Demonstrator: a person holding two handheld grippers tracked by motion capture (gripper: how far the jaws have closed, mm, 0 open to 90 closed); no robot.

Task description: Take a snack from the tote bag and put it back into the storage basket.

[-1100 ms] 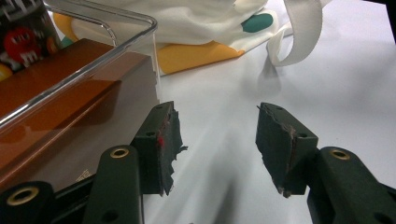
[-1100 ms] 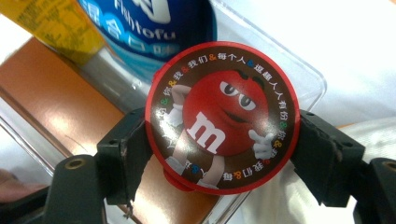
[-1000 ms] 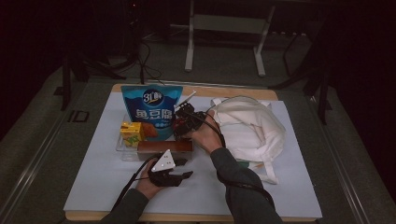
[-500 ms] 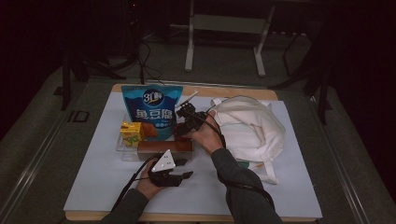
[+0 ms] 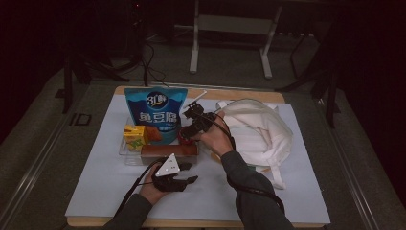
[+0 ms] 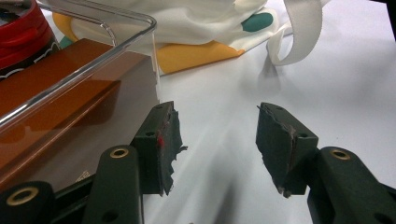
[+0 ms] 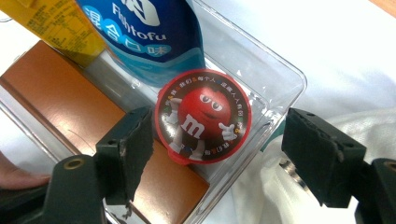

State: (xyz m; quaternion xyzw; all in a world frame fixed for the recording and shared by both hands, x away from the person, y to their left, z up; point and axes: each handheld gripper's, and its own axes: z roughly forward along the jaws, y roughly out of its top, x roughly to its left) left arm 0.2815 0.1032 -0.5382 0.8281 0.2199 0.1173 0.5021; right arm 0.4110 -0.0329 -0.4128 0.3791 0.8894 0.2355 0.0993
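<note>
**Red cup being straddled by open tongs above the clear box**

The right tongs [image 7: 217, 144] are being held wide apart above a red-lidded cup [image 7: 203, 116], with one pad to each side of the lid and neither pad pressing on it; nothing is being gripped. In the high view the right tongs [image 5: 191, 128] are being pointed down at the far right end of the box by the person's right hand [image 5: 216, 136].

The left tongs [image 6: 215, 140] are being kept about half open over bare white tabletop, and nothing is being carried between the pads. They are being rested low on the table, just beside the near corner of the clear box [image 6: 100, 46]. In the high view the left tongs [image 5: 174, 176] are being held by the left hand [image 5: 152, 184] just in front of the box.

The cup is being seen standing inside the clear box [image 7: 285, 77], at its end nearest the white cloth bag [image 5: 261, 132]. A brown box [image 7: 65, 102] is being seen lying beside it in the same box, with a blue snack pouch [image 7: 140, 32] and a yellow carton [image 7: 60, 23] behind. All is being borne by a white sheet [image 5: 110, 191] on the table.
</note>
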